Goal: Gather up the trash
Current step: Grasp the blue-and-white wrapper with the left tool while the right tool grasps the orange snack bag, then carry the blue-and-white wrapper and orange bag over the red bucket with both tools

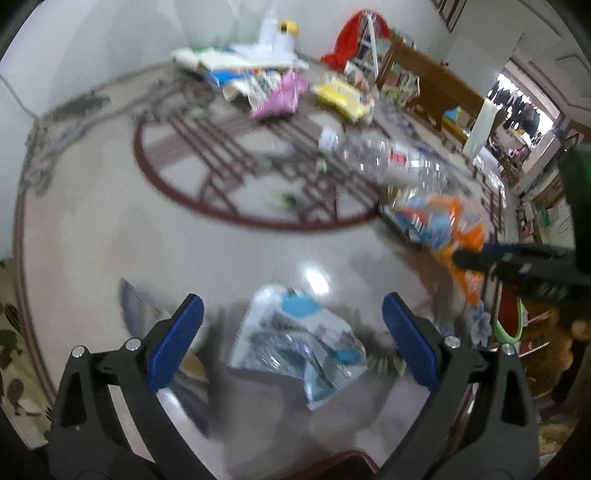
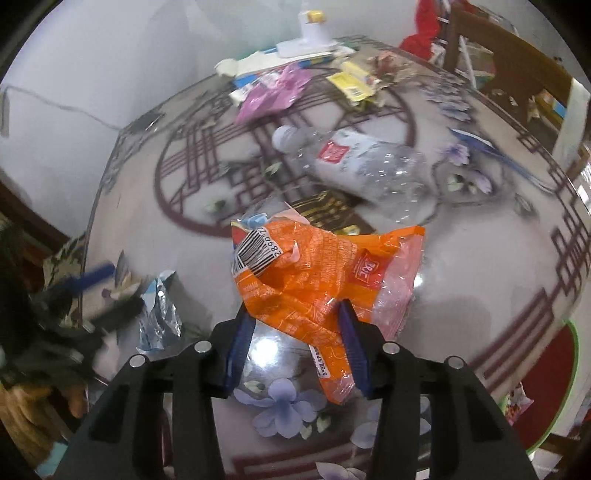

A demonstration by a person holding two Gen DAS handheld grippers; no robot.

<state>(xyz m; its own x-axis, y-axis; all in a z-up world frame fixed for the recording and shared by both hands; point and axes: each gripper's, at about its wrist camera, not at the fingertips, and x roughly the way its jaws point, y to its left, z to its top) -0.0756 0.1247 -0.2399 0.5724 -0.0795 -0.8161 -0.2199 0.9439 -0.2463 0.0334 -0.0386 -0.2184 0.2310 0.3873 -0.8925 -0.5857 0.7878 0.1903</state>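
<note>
1. Trash lies scattered over a glossy bench [image 2: 480, 280] patterned with a dark red lattice ring and pale flowers.
2. Right claw [image 2: 295, 332] — its blue pads are drawn in narrow on a crumpled orange wrapper [image 2: 314, 269], the lower tail of the wrapper pinched between them, with the barcode end spreading out above.
3. Left claw [image 1: 291, 336] stands wide, nothing between its pads; it hangs over a silver-and-blue foil packet [image 1: 295, 343] that lies flat on the bench, framed between the two fingers but not touched as far as the blur allows.
4. In the right wrist view the same foil packet [image 2: 159, 314] shows at lower left, just beside the blurred left claw.
5. In the left wrist view the right claw comes in from the right edge, its tip at the orange wrapper [image 1: 443, 225].
6. Beyond the wrapper a clear plastic bottle [image 2: 354, 166] lies on its side near the middle of the bench, white cap pointing left.
7. Farther back sit a pink wrapper [image 2: 273, 92] and a yellow packet [image 2: 351, 83], well apart from both claws.
8. At the far edge — a heap of white papers [image 1: 236, 59] with a white bottle with a yellow cap [image 2: 314, 26] standing on it.
</note>
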